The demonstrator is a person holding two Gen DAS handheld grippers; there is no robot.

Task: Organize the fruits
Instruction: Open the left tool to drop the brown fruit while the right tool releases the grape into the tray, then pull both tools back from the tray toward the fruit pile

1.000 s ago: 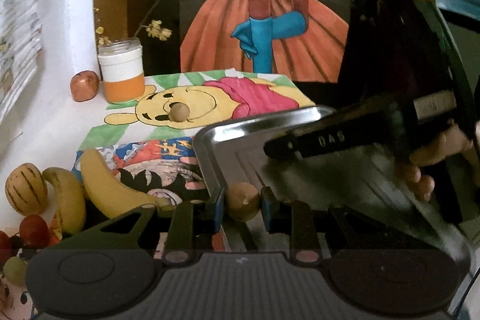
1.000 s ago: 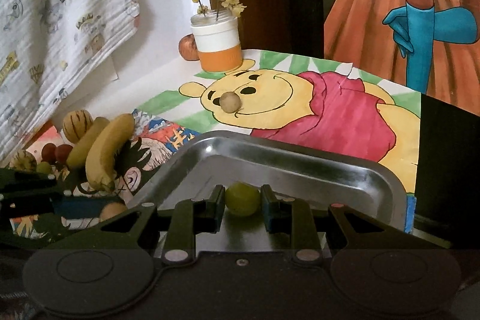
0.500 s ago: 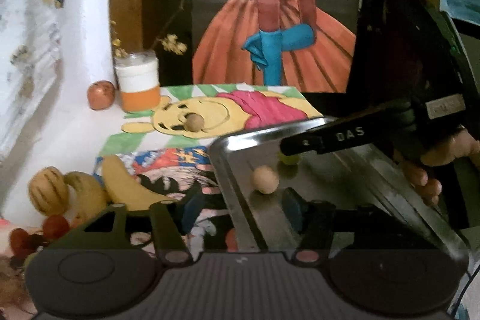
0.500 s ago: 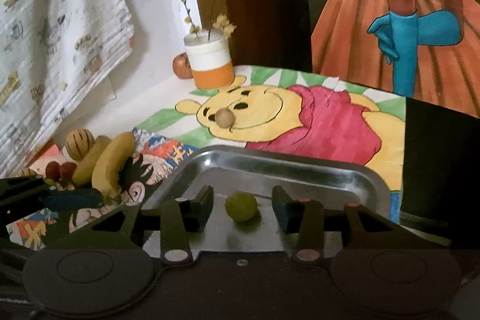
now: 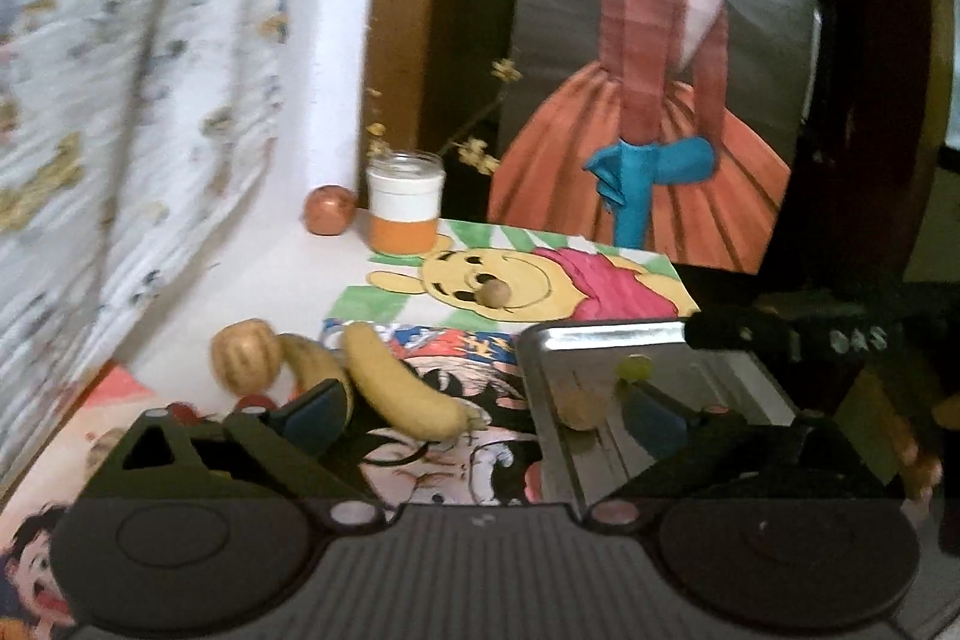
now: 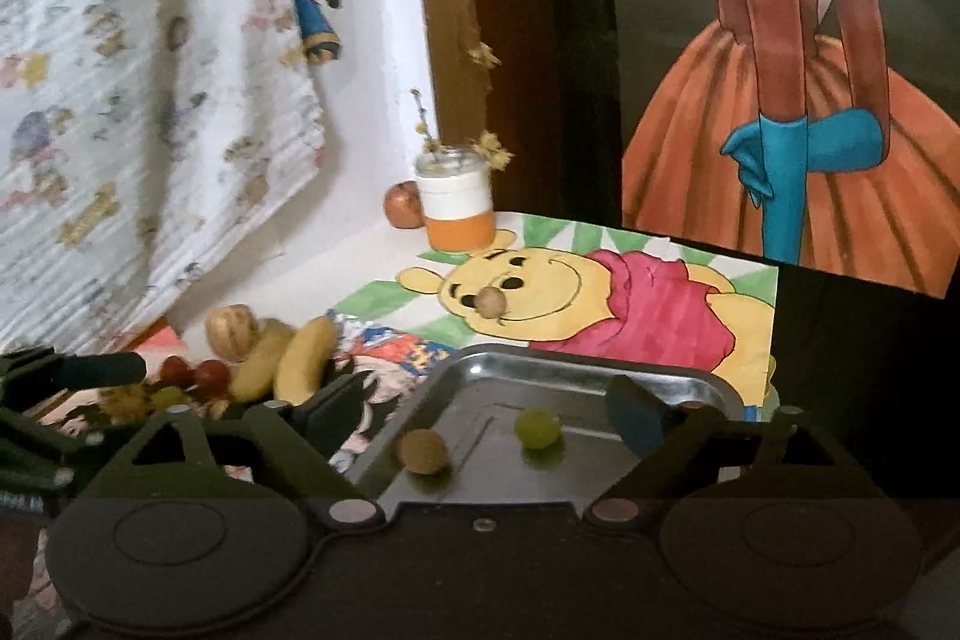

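A metal tray (image 5: 600, 334) (image 6: 540, 358) holds a tan round fruit (image 5: 579, 409) (image 6: 424, 451) and a green grape (image 5: 633, 369) (image 6: 538, 428), both lying loose. My left gripper (image 5: 483, 415) hangs above the tray's left edge, its jaws opening wide with nothing gripped. My right gripper (image 6: 486, 412) is over the tray's near side, jaws also opening; the two fruits lie below it, untouched. Left of the tray lie two bananas (image 5: 402, 388) (image 6: 306, 358), a small striped melon (image 5: 246, 355) (image 6: 231, 331) and red cherry fruits (image 6: 198, 373).
Another tan ball (image 5: 495, 292) (image 6: 491, 303) sits on the bear drawing. An orange-and-white jar (image 5: 405, 202) (image 6: 456, 202) and an apple (image 5: 327, 218) (image 6: 403, 204) stand at the back by the wall. A printed cloth hangs at left. The other gripper's dark finger (image 5: 780, 334) crosses the tray's right.
Both grippers opened and let go: the left dropped the tan fruit, the right the green grape, into the tray. Both then lifted and drew back.
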